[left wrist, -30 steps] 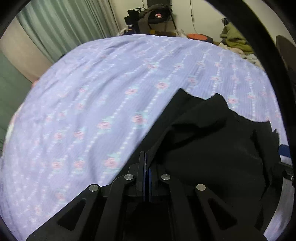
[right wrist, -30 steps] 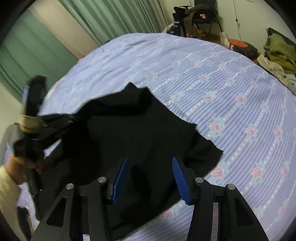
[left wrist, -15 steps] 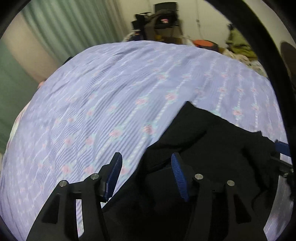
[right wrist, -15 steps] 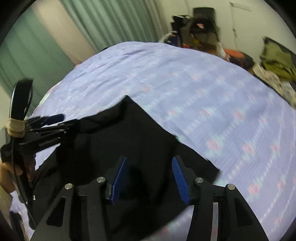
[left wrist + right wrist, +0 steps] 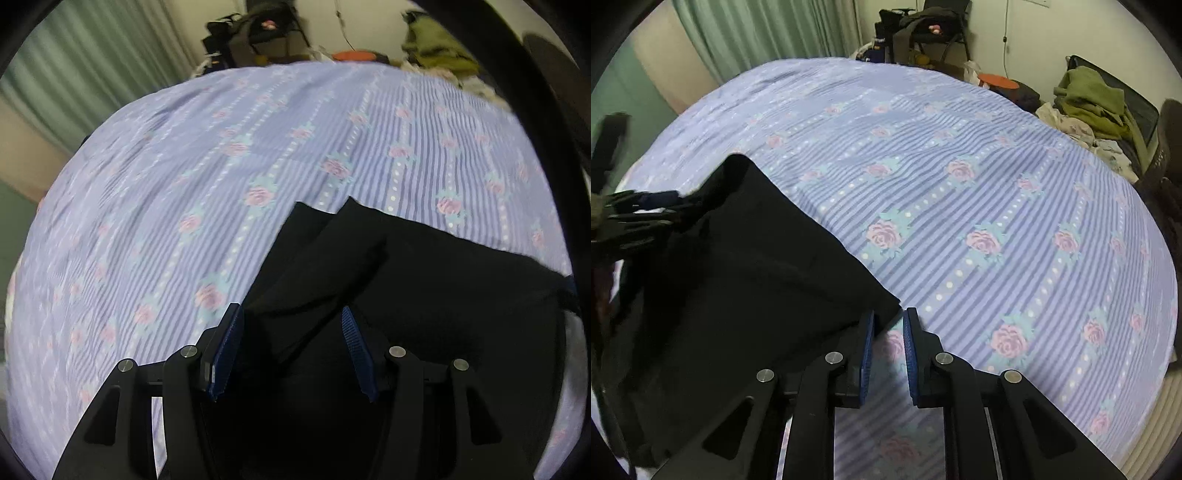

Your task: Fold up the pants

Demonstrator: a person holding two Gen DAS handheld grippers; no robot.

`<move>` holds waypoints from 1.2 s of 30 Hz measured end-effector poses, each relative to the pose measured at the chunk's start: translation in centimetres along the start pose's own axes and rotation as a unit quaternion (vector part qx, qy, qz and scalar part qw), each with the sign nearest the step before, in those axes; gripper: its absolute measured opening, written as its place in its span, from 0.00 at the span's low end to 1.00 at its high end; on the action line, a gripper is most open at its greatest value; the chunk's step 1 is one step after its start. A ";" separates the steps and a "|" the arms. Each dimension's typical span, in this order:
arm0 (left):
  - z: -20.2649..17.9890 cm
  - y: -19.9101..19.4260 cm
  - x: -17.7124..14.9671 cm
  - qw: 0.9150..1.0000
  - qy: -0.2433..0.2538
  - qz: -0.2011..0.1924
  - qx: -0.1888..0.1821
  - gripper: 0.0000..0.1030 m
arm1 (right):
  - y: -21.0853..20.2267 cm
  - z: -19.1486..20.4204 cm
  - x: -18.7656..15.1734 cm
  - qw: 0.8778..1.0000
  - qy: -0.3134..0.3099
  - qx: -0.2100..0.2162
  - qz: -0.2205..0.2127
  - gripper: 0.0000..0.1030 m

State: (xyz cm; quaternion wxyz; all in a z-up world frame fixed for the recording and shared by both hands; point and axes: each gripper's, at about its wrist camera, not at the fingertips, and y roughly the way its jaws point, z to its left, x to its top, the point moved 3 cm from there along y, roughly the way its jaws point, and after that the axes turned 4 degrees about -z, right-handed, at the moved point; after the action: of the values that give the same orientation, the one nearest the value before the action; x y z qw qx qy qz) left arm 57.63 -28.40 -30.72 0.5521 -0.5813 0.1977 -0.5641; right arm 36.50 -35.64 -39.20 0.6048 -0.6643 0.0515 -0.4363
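Black pants (image 5: 424,280) lie folded on a lilac striped bedsheet with pink roses (image 5: 221,177). My left gripper (image 5: 291,332) is open, its blue pads wide apart over the near fold of the pants, holding nothing. In the right wrist view the pants (image 5: 746,266) fill the lower left. My right gripper (image 5: 888,325) has its blue pads a narrow gap apart at the pants' right corner, with bedsheet (image 5: 997,206) showing between them. The left gripper (image 5: 639,210) shows at the pants' far left edge.
Beyond the bed's far edge stand a chair piled with dark bags (image 5: 931,26), an orange stool (image 5: 997,79) and a heap of olive and pale clothes (image 5: 1093,99). Green curtains (image 5: 768,29) hang at the back left.
My left gripper opened and let go of the pants, which now lie flatter. My right gripper shifted to the pants' right corner and its pads narrowed from wide open to a small gap.
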 end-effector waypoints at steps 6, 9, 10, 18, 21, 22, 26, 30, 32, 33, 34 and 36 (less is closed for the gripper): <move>1.2 1.1 1.3 0.999 -0.036 0.005 0.021 0.06 | 0.2 0.1 0.8 1.000 0.002 0.029 0.004 0.28; 3.4 1.4 1.9 0.997 -0.076 0.006 0.031 0.10 | -0.3 0.1 0.9 0.999 0.008 0.031 -0.006 0.36; 3.6 1.6 1.9 0.997 -0.075 0.011 0.033 0.19 | -0.1 0.2 0.9 1.000 0.007 0.029 -0.005 0.36; 5.5 -2.3 2.7 0.984 -0.139 -0.050 0.096 0.68 | -0.4 -0.3 1.8 1.000 0.002 -0.008 -0.008 0.44; 6.5 -6.3 1.0 0.976 -0.164 -0.089 0.116 0.69 | -1.8 0.0 1.8 1.000 -0.010 0.004 -0.019 0.46; 7.1 -7.6 -0.1 0.972 -0.175 -0.095 0.126 0.70 | -2.3 0.2 1.8 1.000 -0.016 0.008 -0.023 0.47; 9.1 -13.0 -6.9 0.956 -0.227 -0.098 0.157 0.73 | -4.2 2.1 1.3 0.998 -0.050 0.034 -0.034 0.51; 9.6 -17.4 -16.3 0.939 -0.278 -0.067 0.188 0.73 | -6.4 6.1 0.2 0.991 -0.101 0.081 -0.044 0.55; 10.1 -18.9 -20.4 0.931 -0.307 -0.049 0.194 0.73 | -7.1 8.2 -0.5 0.986 -0.125 0.101 -0.049 0.57; 10.3 -19.6 -22.3 0.925 -0.321 -0.041 0.198 0.73 | -7.6 10.0 -1.0 0.981 -0.146 0.113 -0.054 0.58; 10.6 -20.2 -24.0 0.921 -0.334 -0.036 0.199 0.72 | -8.0 11.3 -1.5 0.978 -0.161 0.121 -0.056 0.59; 10.9 -20.6 -26.3 0.914 -0.355 -0.033 0.194 0.73 | -8.8 14.4 -2.6 0.969 -0.195 0.140 -0.061 0.59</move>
State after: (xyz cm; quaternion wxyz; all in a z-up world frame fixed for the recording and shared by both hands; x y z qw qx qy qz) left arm 51.59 5.06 -21.77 0.6692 -0.6306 -0.1439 -0.3658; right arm 40.14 -20.88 -31.49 0.6628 -0.6468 -0.1695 -0.3370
